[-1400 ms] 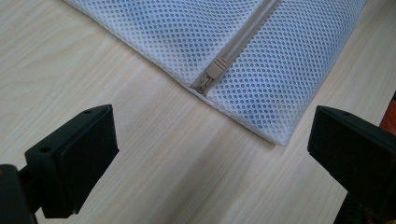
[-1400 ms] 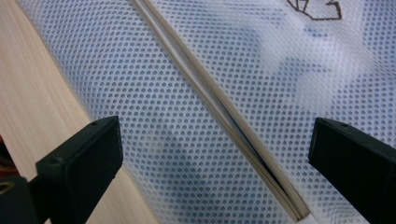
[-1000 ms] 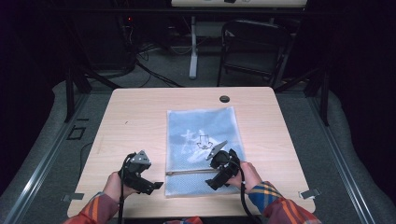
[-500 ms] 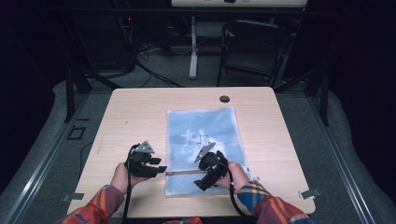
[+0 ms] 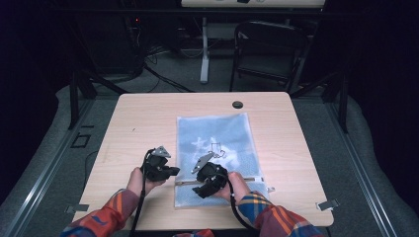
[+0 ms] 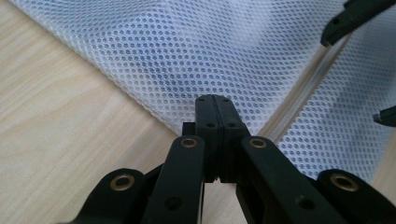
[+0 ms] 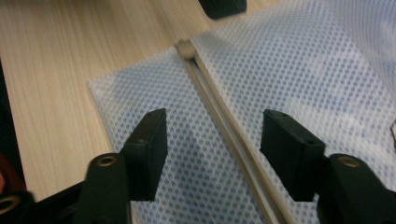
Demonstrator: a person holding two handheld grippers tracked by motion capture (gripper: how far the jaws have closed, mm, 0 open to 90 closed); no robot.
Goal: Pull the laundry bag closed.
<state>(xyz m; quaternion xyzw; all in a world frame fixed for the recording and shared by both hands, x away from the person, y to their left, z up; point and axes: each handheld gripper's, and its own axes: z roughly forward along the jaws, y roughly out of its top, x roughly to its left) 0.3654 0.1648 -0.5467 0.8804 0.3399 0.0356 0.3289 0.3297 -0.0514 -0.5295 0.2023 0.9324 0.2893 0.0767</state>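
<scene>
Seemingly poised to work the zip, the right gripper [image 7: 214,156] holds its jaws apart astride the mesh bag's [image 5: 217,136] zipper track [image 7: 224,135], while the left gripper [image 6: 215,122], jaws pressed together, sits at the bag's edge; centring the track between the jaws before closing looks wise.

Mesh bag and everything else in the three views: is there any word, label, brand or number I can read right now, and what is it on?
None can be read.
Mesh bag: a pale print and a small dark outline show through it in the high view, too blurred to tell if they are letters.
Left tool and right tool: no marking shows on their black jaws.
Table: bare wood.
</scene>
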